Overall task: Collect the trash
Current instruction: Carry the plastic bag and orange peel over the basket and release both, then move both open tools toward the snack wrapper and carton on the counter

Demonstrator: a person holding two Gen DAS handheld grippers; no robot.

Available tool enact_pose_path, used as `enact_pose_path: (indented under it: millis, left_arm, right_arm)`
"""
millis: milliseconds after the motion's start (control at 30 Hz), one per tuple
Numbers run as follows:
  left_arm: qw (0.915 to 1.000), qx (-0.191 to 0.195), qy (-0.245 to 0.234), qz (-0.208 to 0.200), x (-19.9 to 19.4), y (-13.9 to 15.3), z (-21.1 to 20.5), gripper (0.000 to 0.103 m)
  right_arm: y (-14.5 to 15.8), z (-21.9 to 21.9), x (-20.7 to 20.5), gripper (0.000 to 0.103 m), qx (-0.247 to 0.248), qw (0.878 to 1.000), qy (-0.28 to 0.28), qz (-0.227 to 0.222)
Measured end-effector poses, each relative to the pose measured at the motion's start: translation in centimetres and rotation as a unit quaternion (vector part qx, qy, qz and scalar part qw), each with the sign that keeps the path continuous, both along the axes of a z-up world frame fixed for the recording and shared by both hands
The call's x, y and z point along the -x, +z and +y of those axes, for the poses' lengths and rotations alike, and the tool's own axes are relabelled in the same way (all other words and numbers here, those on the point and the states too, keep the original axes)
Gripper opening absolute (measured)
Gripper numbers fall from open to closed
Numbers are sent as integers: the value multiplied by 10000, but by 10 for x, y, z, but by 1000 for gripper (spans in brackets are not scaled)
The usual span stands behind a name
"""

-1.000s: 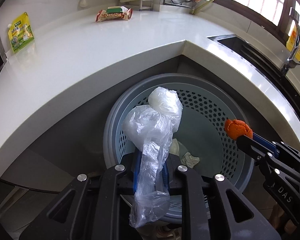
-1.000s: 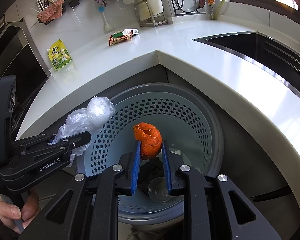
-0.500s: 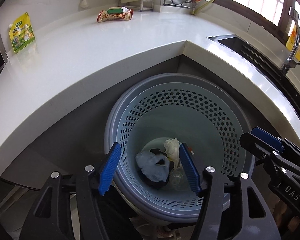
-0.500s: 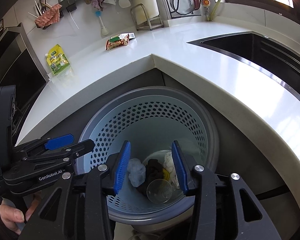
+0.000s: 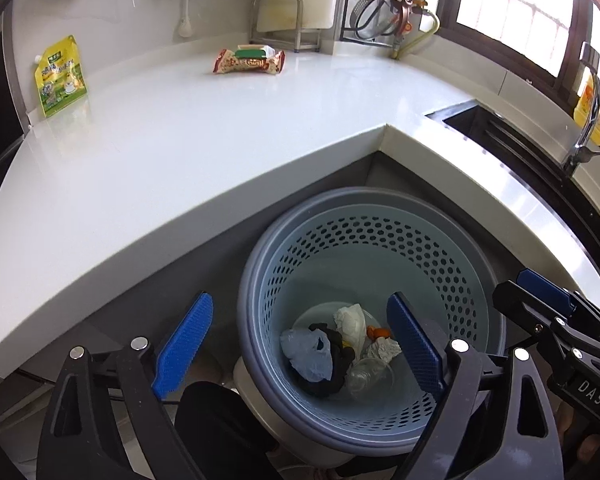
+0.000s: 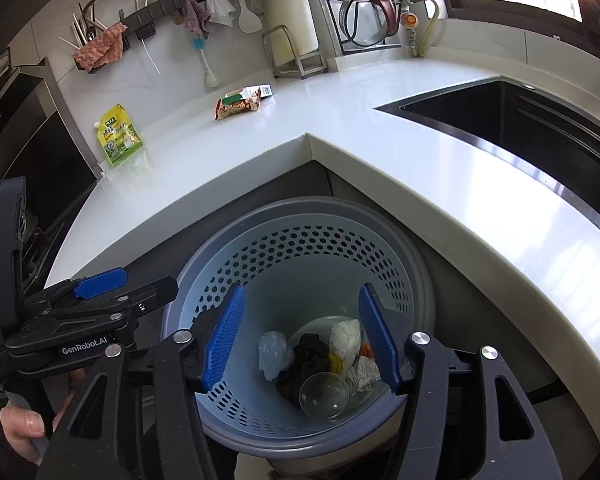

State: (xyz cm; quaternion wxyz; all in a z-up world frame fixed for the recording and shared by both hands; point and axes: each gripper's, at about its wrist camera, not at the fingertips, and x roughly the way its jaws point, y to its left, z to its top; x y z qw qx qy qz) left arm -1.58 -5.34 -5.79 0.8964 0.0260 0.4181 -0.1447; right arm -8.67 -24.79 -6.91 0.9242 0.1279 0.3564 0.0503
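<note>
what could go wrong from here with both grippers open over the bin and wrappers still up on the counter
1. The snack wrapper lies far back beside a small carton; a reach there might grab or knock the carton too.
2. The yellow-green pouch leans upright against the wall, so a nudge may tip it flat, making it harder to pinch.
3. The left gripper and right gripper hang close together over the basket; lifting together risks a bump.

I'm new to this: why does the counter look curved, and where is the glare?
Left wrist view: fisheye lens bends the counter edge; window blown out white. Right wrist view: same bending; bright glare on the counter at right, dark corners.
</note>
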Motion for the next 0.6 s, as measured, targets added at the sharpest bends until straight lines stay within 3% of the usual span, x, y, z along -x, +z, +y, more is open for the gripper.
enact_pose_path:
  millis: [267,600]
  left_arm:
    - [9981,32,240,-567,-34,38,27,94]
    - [9932,16,637,-976,-115,75,69,96]
  right_arm:
    - [26,-1,-34,60,6,9996,95,-254]
    - [70,15,-121,66,181,9979,308,-549]
